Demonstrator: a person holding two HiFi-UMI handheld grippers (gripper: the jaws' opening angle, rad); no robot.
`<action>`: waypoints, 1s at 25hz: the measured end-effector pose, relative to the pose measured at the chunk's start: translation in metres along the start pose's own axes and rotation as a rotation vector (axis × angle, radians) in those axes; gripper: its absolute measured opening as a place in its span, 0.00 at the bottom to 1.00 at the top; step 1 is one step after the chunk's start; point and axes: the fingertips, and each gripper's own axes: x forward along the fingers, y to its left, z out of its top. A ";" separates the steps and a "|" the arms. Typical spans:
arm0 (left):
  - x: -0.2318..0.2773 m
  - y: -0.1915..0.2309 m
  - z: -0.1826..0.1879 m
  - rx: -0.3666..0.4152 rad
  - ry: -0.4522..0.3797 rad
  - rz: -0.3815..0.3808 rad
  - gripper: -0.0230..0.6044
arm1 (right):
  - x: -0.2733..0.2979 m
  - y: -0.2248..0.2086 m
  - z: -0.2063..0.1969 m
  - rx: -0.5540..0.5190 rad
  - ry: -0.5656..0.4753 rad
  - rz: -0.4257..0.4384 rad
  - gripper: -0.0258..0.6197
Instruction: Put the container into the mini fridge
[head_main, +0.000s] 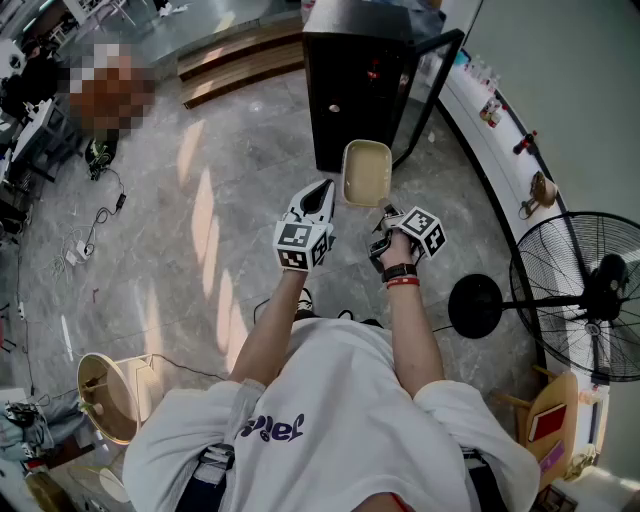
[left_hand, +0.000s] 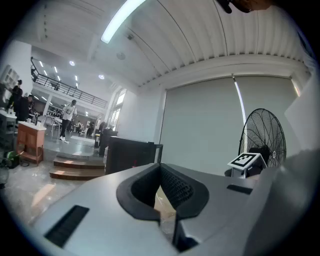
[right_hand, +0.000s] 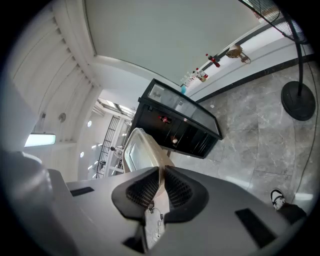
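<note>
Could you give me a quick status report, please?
Right gripper shut on container rim. Left gripper shut, empty. Container held short of mini fridge, door open. Nothing in the way.

Cream container (head_main: 366, 172); black mini fridge (head_main: 350, 90); grey veined floor (head_main: 240, 130); white shirt (head_main: 340, 400) with purple lettering; red wristband (head_main: 403, 283); black fan (head_main: 580, 290).

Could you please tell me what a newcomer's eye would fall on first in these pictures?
The pale container stands out first, pinched by its rim in the right gripper and held out in front of the person. Just beyond it stands the black mini fridge, whose door looks swung open. A large black standing fan is on the floor at the right.
</note>
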 end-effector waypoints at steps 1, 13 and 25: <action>0.002 -0.004 -0.002 0.003 0.001 0.001 0.07 | -0.001 -0.003 0.003 0.004 -0.002 0.003 0.11; 0.010 -0.009 -0.042 -0.027 0.094 0.030 0.07 | 0.005 -0.036 0.002 0.039 0.017 -0.036 0.11; 0.057 0.045 -0.072 -0.097 0.168 0.017 0.07 | 0.065 -0.064 0.006 -0.041 0.033 -0.215 0.11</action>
